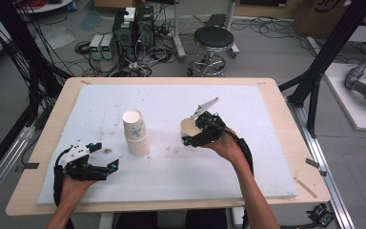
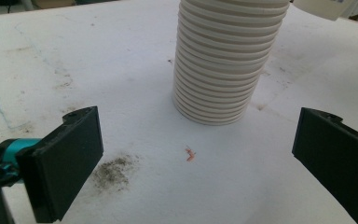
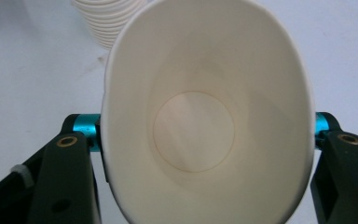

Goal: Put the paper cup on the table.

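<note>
We keep the right gripper (image 1: 190, 138) clamped on one cup (image 1: 189, 127) — squeezed oval, lifted clear of the stack (image 1: 136, 132) — while the left gripper (image 1: 110, 164) waits with jaws apart to steady that stack.

The single paper cup (image 3: 205, 121) is plain cream-white inside. The stack of cups (image 1: 136, 133) is white with a small blue-green leaf print on the top cup. The foam mat (image 1: 171, 119) is white, smudged grey and flecked red. The table (image 1: 43, 143) is pale wood. Both grippers are black with teal accents.
</note>
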Demonstrator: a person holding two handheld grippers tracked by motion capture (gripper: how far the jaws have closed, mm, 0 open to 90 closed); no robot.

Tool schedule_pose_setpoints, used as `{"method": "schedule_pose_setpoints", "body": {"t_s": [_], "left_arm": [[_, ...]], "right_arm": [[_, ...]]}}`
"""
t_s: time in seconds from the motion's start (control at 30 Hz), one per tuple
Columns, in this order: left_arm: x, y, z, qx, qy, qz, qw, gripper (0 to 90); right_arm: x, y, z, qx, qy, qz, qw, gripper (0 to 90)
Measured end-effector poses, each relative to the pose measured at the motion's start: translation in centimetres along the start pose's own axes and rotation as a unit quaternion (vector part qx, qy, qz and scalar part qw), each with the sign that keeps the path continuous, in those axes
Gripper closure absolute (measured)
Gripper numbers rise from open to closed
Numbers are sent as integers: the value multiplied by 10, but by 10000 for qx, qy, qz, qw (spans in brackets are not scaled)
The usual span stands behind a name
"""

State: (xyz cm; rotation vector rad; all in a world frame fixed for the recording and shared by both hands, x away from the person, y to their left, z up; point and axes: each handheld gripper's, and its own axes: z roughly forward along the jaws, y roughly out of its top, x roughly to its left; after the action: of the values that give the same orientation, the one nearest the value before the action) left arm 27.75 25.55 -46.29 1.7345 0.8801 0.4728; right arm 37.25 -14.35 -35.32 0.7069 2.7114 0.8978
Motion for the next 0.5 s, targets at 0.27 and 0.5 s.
{"method": "schedule_pose_setpoints", "body": {"t_s": [0.27,0.5], "left_arm": [[0,0,1,26,-16,-36,10000,18],[-1,0,1,36,-23,59,10000,18]], "right_arm": [[-4,3,14,197,-109,19,9997,350],[-7,6,29,397,-205,33,9990,350]]}}
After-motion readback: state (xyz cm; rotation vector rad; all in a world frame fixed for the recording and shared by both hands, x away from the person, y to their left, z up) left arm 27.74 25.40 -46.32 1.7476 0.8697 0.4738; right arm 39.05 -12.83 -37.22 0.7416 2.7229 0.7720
